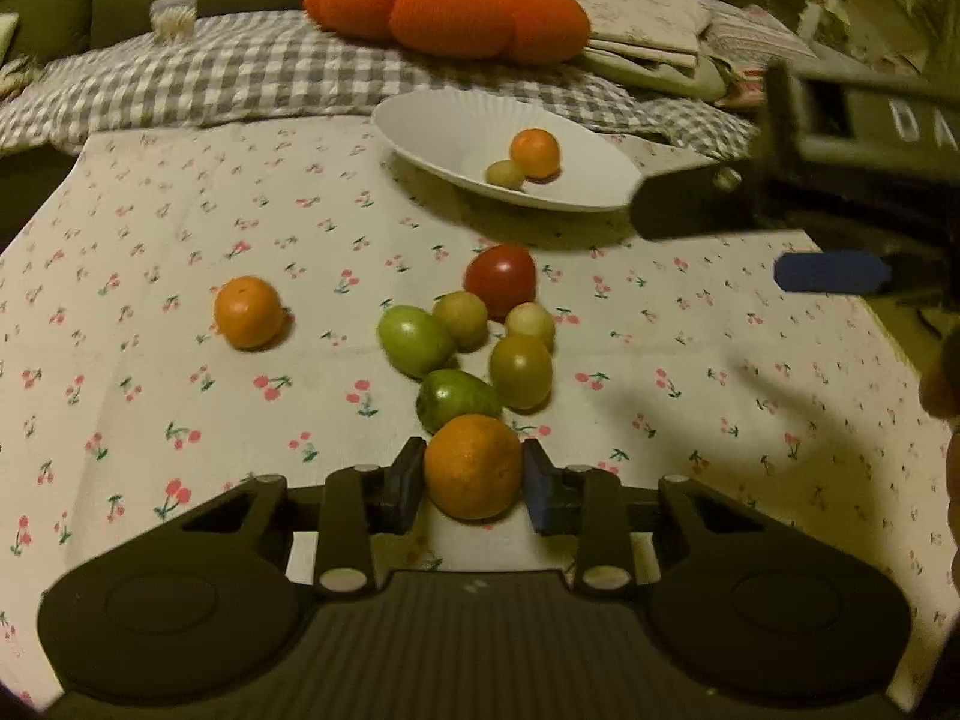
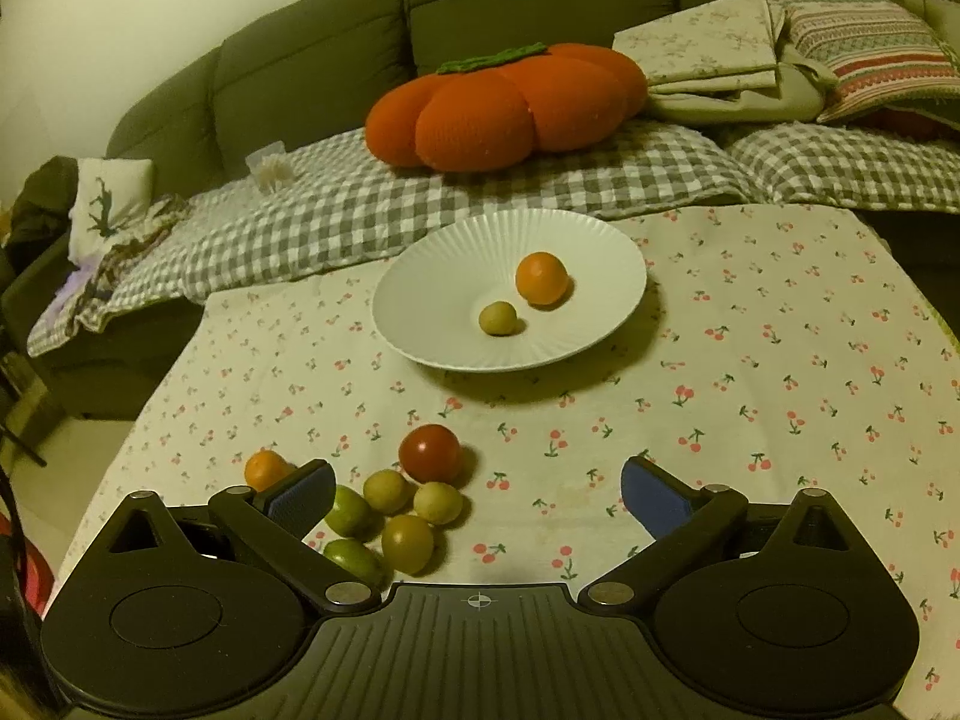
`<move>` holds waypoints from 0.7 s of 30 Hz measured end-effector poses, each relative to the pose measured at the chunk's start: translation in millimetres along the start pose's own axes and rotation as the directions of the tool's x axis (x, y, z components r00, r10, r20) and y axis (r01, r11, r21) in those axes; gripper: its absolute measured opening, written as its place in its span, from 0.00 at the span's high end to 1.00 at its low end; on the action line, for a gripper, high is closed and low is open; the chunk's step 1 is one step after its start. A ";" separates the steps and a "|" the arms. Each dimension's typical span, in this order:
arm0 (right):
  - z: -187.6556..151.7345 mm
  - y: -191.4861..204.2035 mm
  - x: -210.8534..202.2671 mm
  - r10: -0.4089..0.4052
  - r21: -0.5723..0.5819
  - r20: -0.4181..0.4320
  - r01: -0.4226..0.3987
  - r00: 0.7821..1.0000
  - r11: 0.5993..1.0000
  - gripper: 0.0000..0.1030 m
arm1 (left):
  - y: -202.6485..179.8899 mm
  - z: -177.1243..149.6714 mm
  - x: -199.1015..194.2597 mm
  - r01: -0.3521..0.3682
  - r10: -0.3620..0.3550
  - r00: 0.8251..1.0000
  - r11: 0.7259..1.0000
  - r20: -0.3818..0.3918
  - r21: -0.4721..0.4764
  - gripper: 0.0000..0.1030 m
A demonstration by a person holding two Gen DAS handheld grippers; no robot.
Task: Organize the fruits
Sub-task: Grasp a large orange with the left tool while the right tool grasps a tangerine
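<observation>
A large orange [image 1: 473,467] sits between the blue pads of my left gripper [image 1: 474,480], which touch it on both sides, just above the cherry-print cloth. Beyond it lies a cluster of green and yellowish fruits [image 1: 462,354] with a red tomato [image 1: 500,279]. Another orange [image 1: 248,312] lies alone to the left. The white plate [image 2: 432,276] holds a small orange [image 2: 541,278] and a yellowish fruit [image 2: 497,318]. My right gripper [image 2: 474,498] hangs open and empty above the cloth, with the cluster [image 2: 396,516] near its left finger. It also shows at the right edge of the left wrist view, right gripper [image 1: 714,246].
The cherry-print tablecloth [image 2: 780,390] covers the table. Behind it is a sofa with a checked blanket [image 2: 360,210], an orange pumpkin cushion [image 2: 510,108], and folded linens [image 2: 720,60]. The table's left edge drops to the floor [image 2: 72,456].
</observation>
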State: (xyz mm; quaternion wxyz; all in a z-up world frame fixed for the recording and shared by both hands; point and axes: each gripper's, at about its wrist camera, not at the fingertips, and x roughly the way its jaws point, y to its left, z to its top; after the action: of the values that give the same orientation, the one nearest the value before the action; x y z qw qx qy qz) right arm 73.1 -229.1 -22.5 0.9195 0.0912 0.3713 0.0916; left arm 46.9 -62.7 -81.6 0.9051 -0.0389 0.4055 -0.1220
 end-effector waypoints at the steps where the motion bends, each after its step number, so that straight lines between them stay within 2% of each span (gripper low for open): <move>1: 0.1 0.5 0.3 0.003 -0.003 0.000 -0.003 1.000 1.000 0.03 | 2.2 0.1 -0.9 -0.005 0.005 1.000 1.000 0.002 -0.004 0.69; 10: -7.0 21.8 10.5 0.035 -0.072 -0.017 -0.036 0.999 0.997 0.11 | 44.6 4.6 -28.9 -0.046 0.049 0.998 0.996 0.040 -0.080 0.69; 14: -12.1 45.6 19.5 0.069 -0.141 -0.012 -0.070 0.998 0.987 0.16 | 70.1 5.8 -39.3 -0.103 0.110 0.993 0.985 0.041 -0.138 0.69; 19: -12.5 91.8 38.4 0.158 -0.258 -0.011 -0.156 0.987 0.953 0.22 | 103.0 6.1 -47.4 -0.181 0.191 0.981 0.960 0.025 -0.215 0.69; 21: -13.7 110.5 49.7 0.170 -0.316 -0.020 -0.168 0.985 0.934 0.25 | 113.5 5.9 -50.5 -0.205 0.217 0.976 0.949 0.023 -0.239 0.69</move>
State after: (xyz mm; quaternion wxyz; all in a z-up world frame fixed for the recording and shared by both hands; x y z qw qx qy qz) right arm 87.6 -109.2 -39.3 0.9123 -0.0256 0.3389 0.2283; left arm 40.4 59.7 -60.2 0.9116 -0.1053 0.3965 0.0252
